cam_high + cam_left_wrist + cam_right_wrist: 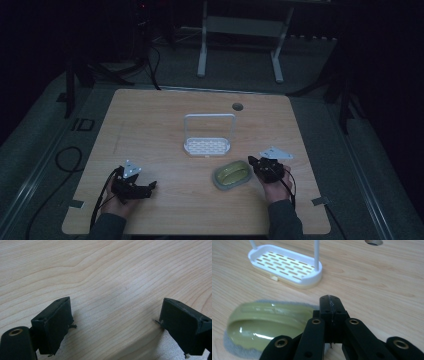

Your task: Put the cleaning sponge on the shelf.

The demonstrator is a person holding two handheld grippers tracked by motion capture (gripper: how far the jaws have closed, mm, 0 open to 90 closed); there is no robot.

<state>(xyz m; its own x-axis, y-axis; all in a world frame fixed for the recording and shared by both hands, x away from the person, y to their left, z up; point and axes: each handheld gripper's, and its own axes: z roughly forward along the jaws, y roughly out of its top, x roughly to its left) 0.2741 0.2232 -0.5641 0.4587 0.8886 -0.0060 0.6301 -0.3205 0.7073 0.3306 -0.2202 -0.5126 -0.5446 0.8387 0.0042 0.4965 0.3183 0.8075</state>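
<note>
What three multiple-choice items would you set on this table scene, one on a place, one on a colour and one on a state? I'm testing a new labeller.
1. Where does the green dish lie?
A) by the right gripper, nearer the person than the rack
B) inside the rack
C) at the table's far left corner

2. What colour is the slotted rack?
A) black
B) white
C) red

3. How do the left gripper's jaws stand?
A) shut on the dish
B) shut on nothing
C) open over bare table

Answers:
1 A: the high view shows the dish just left of the right gripper, on the near side of the rack.
2 B: its tray and handle are white.
3 C: the left gripper view shows wood grain between the two parted jaws.
</note>
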